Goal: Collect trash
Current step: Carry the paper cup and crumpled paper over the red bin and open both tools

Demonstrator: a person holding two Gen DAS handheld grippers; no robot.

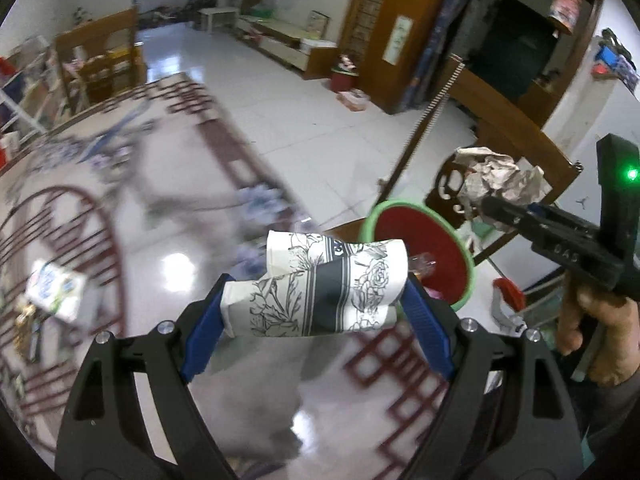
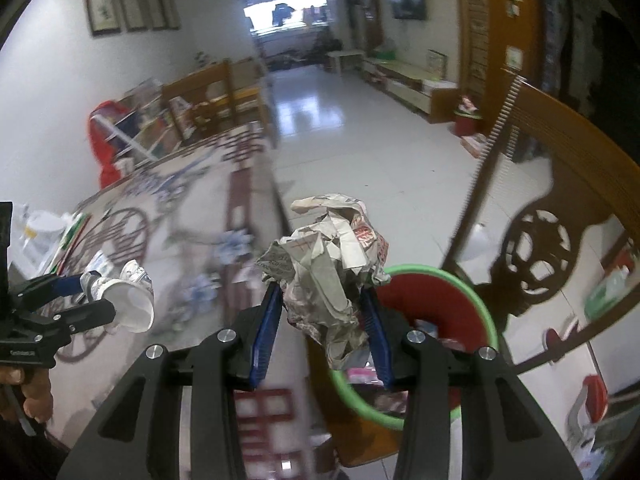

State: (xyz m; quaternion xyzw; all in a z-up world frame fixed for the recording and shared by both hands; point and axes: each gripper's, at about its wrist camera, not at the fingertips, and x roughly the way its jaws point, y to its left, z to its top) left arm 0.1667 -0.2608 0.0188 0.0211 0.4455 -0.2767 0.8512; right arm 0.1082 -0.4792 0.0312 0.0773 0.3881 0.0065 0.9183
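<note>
Beside the red bin [image 1: 420,258], our left gripper [image 1: 316,300] grasped the crushed paper cup [image 1: 320,280]; our right gripper [image 2: 324,312] clenched crumpled newspaper [image 2: 328,264] above its rim.

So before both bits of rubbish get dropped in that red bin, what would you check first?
1. Left gripper clamped on the crushed paper cup: ok.
2. Right gripper clamped on the crumpled newspaper ball: ok.
3. Red bin mouth open, with room: ok; some rubbish shows inside.
4. Newspaper over the bin mouth: cannot tell; it looks near the rim.
5. Cup over the bin mouth: cannot tell; the bin shows just beyond it.
6. Grippers apart from each other: ok.
</note>
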